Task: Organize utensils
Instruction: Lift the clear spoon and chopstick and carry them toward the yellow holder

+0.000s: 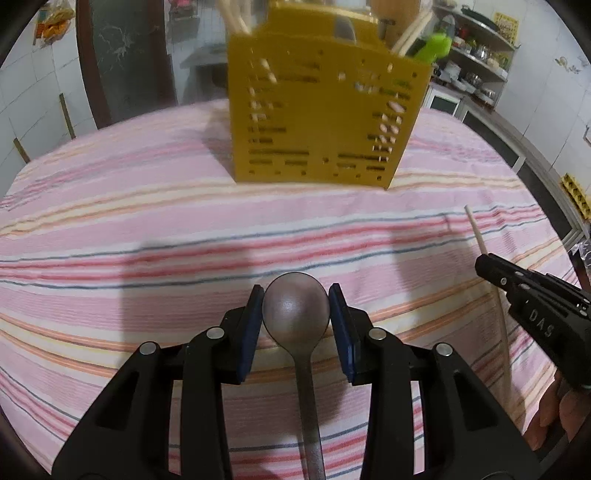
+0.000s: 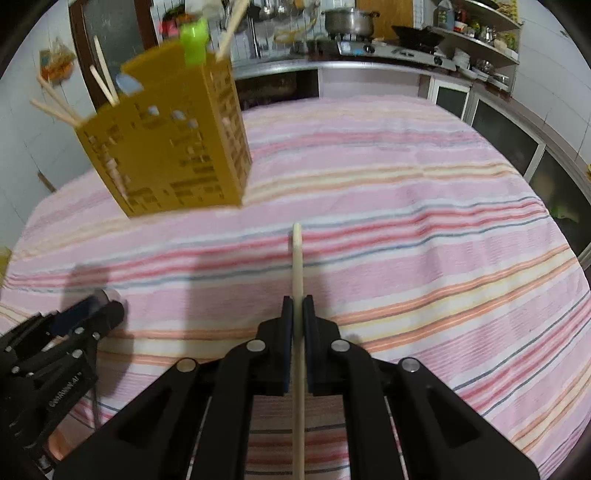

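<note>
A yellow perforated utensil holder (image 1: 321, 110) stands on the striped tablecloth at the far side; it also shows in the right wrist view (image 2: 166, 147), at the upper left. It holds chopsticks, a spoon and a green utensil (image 1: 436, 46). My left gripper (image 1: 295, 306) is shut on the bowl of a grey metal spoon (image 1: 295, 310), whose handle runs back toward the camera. My right gripper (image 2: 297, 314) is shut on a pale wooden chopstick (image 2: 297, 258) that points forward. The right gripper (image 1: 532, 306) also shows at the right edge of the left wrist view, with the chopstick (image 1: 480, 236).
The table is covered with a pink striped cloth (image 2: 406, 229). Behind it runs a kitchen counter with a stove and a pot (image 2: 351, 20), cabinets and shelves at the right (image 2: 480, 33), and a dark door at the left (image 1: 122, 55).
</note>
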The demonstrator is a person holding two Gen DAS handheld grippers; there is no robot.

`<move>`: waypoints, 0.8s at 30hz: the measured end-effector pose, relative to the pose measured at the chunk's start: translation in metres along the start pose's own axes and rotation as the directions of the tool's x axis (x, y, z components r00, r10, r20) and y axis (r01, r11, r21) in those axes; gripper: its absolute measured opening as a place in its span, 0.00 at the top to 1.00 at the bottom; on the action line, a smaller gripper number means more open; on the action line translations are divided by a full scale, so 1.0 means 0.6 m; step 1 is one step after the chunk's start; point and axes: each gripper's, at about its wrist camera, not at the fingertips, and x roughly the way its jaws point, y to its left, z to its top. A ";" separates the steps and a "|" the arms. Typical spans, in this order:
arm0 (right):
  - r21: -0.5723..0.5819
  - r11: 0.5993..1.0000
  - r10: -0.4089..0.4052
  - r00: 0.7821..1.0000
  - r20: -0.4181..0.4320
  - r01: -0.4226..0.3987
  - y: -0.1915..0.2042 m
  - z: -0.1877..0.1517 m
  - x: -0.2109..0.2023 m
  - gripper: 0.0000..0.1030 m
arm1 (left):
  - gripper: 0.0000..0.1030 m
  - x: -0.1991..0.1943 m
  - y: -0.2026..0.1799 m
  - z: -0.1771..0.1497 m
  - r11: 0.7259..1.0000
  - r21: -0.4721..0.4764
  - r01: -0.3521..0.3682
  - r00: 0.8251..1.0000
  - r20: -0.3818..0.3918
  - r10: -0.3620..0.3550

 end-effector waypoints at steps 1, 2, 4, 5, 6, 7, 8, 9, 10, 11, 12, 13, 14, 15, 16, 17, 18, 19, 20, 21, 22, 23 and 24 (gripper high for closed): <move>0.000 1.000 0.015 1.000 0.021 -0.015 0.001 0.002 -0.009 0.94 | 0.66 -0.005 0.002 0.001 1.000 0.002 -0.004 1.000 0.011 0.004; -0.001 1.000 0.013 0.999 0.045 -0.013 0.004 0.004 -0.020 0.94 | 0.66 -0.016 0.004 0.002 1.000 0.006 -0.008 0.999 0.032 0.008; -0.003 1.000 0.021 0.995 0.093 -0.021 0.008 0.005 -0.038 0.94 | 0.66 -0.035 0.008 0.005 1.000 0.008 -0.011 0.998 0.069 0.011; -0.001 1.000 0.029 0.993 0.116 -0.030 0.010 0.006 -0.048 0.94 | 0.66 -0.048 0.011 0.009 1.000 0.010 -0.012 0.996 0.093 0.011; 0.002 0.999 0.037 0.990 0.133 -0.038 0.012 0.007 -0.055 0.94 | 0.66 -0.058 0.012 0.011 1.000 0.011 -0.012 0.994 0.112 0.011; 0.001 0.999 0.053 0.986 0.160 -0.054 0.018 0.008 -0.066 0.94 | 0.66 -0.069 0.014 0.013 1.000 0.012 -0.013 0.991 0.134 0.011; -0.004 0.998 0.066 0.979 0.194 -0.067 0.024 0.008 -0.078 0.94 | 0.66 -0.082 0.014 0.015 1.000 0.014 -0.018 0.987 0.162 0.015; -0.009 0.998 0.069 0.975 0.211 -0.069 0.028 0.008 -0.083 0.94 | 0.66 -0.094 0.014 0.016 1.000 0.018 -0.022 0.982 0.186 0.018; -0.018 0.998 0.064 0.968 0.243 -0.062 0.035 0.008 -0.094 0.94 | 0.66 -0.109 0.015 0.017 0.999 0.024 -0.024 0.976 0.218 0.018; -0.026 0.998 0.066 0.960 0.273 -0.062 0.041 0.009 -0.104 0.94 | 0.66 -0.120 0.021 0.019 0.999 0.027 -0.026 0.971 0.240 0.019; -0.032 0.997 0.077 0.950 0.302 -0.071 0.045 0.009 -0.114 0.94 | 0.66 -0.132 0.023 0.019 0.999 0.031 -0.031 0.964 0.264 0.022; -0.034 0.997 0.080 0.943 0.322 -0.073 0.047 0.009 -0.120 0.94 | 0.66 -0.143 0.024 0.020 0.999 0.033 -0.032 0.958 0.287 0.022; -0.038 0.996 0.090 0.931 0.354 -0.082 0.051 0.008 -0.129 0.94 | 0.66 -0.151 0.027 0.020 0.999 0.032 -0.031 0.953 0.303 0.019; -0.041 0.996 0.094 0.925 0.369 -0.085 0.053 0.012 -0.133 0.94 | 0.66 -0.157 0.030 0.020 0.999 0.029 -0.030 0.949 0.313 0.020; -0.045 0.996 0.088 0.918 0.387 -0.077 0.056 0.014 -0.139 0.94 | 0.66 -0.164 0.033 0.020 0.999 0.023 -0.026 0.946 0.323 0.017; -0.046 0.996 0.088 0.913 0.399 -0.076 0.056 0.014 -0.142 0.94 | 0.66 -0.168 0.037 0.019 1.000 0.020 -0.023 0.944 0.329 0.015; -0.047 0.996 0.093 0.907 0.410 -0.080 0.057 0.014 -0.145 0.94 | 0.66 -0.173 0.041 0.019 1.000 0.016 -0.022 0.941 0.339 0.015; -0.050 0.996 0.092 0.901 0.423 -0.078 0.060 0.014 -0.148 0.94 | 0.66 -0.175 0.043 0.018 1.000 0.015 -0.023 0.938 0.346 0.016; -0.053 0.996 0.090 0.897 0.432 -0.074 0.062 0.015 -0.149 0.94 | 0.66 -0.181 0.046 0.017 1.000 0.014 -0.025 0.933 0.360 0.019; -0.056 0.996 0.089 0.893 0.441 -0.071 0.064 0.016 -0.150 0.94 | 0.66 -0.187 0.049 0.017 0.999 0.014 -0.030 0.927 0.376 0.022; -0.061 0.996 0.086 0.888 0.451 -0.066 0.067 0.015 -0.152 0.94 | 0.66 -0.192 0.051 0.016 0.999 0.015 -0.032 0.922 0.388 0.024; -0.067 0.996 0.085 0.885 0.458 -0.062 0.070 0.015 -0.151 0.94 | 0.66 -0.196 0.054 0.015 0.999 0.016 -0.033 0.918 0.397 0.024; -0.072 0.996 0.085 0.880 0.468 -0.058 0.073 0.014 -0.151 0.94 | 0.66 -0.200 0.056 0.015 0.999 0.016 -0.034 0.914 0.405 0.025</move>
